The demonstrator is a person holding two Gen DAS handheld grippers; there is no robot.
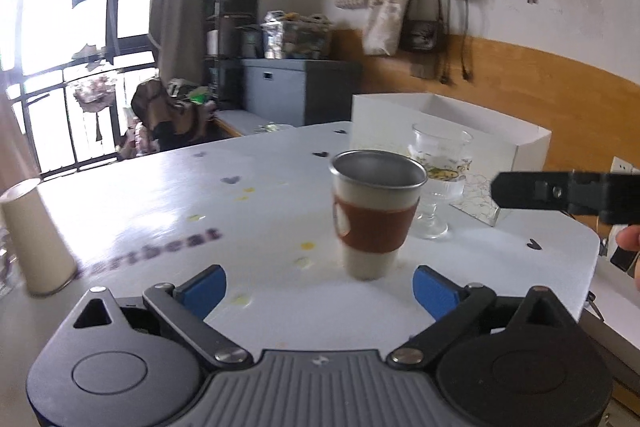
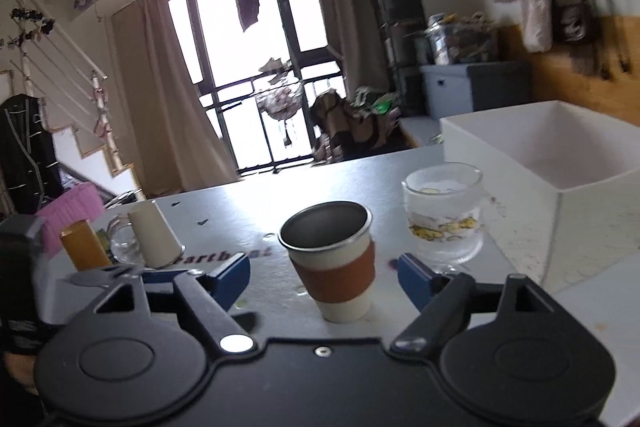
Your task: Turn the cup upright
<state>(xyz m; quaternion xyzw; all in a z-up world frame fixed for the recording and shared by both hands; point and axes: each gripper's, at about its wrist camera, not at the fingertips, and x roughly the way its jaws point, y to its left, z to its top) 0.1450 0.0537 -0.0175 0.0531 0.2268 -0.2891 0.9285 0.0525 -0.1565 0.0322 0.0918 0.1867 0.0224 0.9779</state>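
- Two grippers sit low at the near edge of the worktop: the left gripper and the right gripper, each with its blue-padded fingers spread wide and holding nothing.
- Just ahead of both, the cup stands upright on the worktop, mouth up, its steel inside showing and a brown sleeve around its middle. It is in line with the gap between each pair of fingers but touches neither.
- Just behind the cup and to its right stands a stemmed glass with a yellow printed band; from the right wrist camera the glass looks frosted.
- Beyond the glass sits an open white box, near the wall.
- Off to the left a cream paper cup rests mouth down, with an orange tube and a small clear jar beside it.
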